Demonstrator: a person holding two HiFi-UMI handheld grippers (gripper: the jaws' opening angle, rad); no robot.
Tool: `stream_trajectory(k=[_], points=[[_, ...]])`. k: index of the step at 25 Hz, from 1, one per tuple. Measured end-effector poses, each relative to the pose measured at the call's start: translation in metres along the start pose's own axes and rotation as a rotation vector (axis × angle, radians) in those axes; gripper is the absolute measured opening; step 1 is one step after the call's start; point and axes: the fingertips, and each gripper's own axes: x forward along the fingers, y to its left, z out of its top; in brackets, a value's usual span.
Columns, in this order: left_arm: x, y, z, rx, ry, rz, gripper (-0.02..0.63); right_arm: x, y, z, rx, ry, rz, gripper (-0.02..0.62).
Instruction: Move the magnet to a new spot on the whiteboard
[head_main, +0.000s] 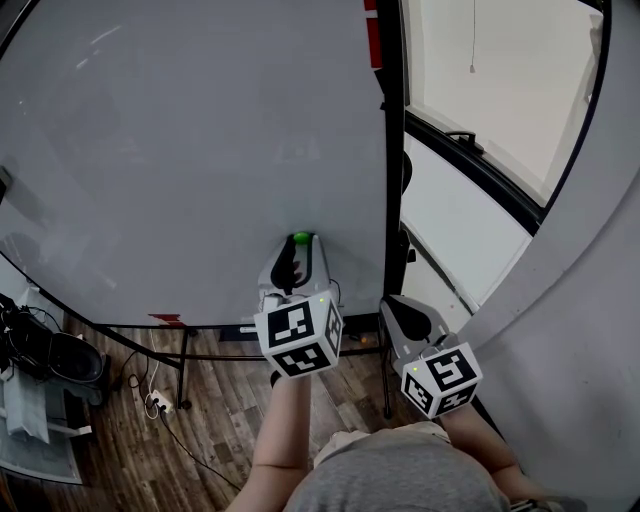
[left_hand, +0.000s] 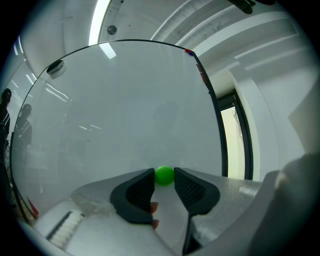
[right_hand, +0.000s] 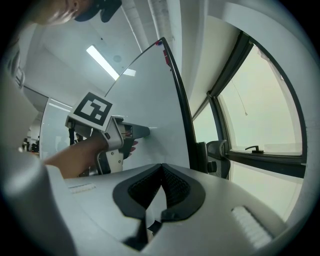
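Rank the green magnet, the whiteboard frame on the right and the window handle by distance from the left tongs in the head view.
1. Green magnet: between the left tongs' tips.
2. Whiteboard frame: to the right.
3. Window handle: farther right, beyond the frame.

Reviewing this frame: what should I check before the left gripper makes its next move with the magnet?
1. Magnet sits between the left gripper tips: ok.
2. Pads meet the magnet on both sides, no gap visible: ok.
3. Magnet lies against the whiteboard: ok.
4. Bare board to the left and above for a new spot: ok.
5. Right gripper shut, empty, held back from the board: ok.
6. Grip firm enough to pull the magnet free: cannot tell.
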Motion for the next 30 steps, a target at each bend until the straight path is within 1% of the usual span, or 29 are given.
stream_trajectory(k=[8, 13, 21, 26, 30], points=[[-0.001, -0.001, 0.0, -0.009, -0.008, -0.002, 0.137, 0.001, 0.005, 0.0, -0.016, 0.011, 0.035, -0.011], [-0.007, 0.0, 0.0, -0.012, -0.013, 0.022, 0.143, -0.001, 0.006, -0.002, -0.02, 0.022, 0.066, -0.011], [-0.036, -0.005, -0.012, -0.022, -0.003, 0.036, 0.143, -0.003, 0.015, -0.008, -0.016, 0.034, 0.146, -0.011], [-0.066, -0.002, -0.024, -0.034, 0.008, 0.086, 0.08, -0.009, 0.028, -0.014, -0.014, 0.04, 0.204, -0.011], [-0.095, -0.002, -0.035, -0.046, 0.02, 0.108, 0.033, -0.015, 0.039, -0.014, -0.005, 0.031, 0.234, -0.011]])
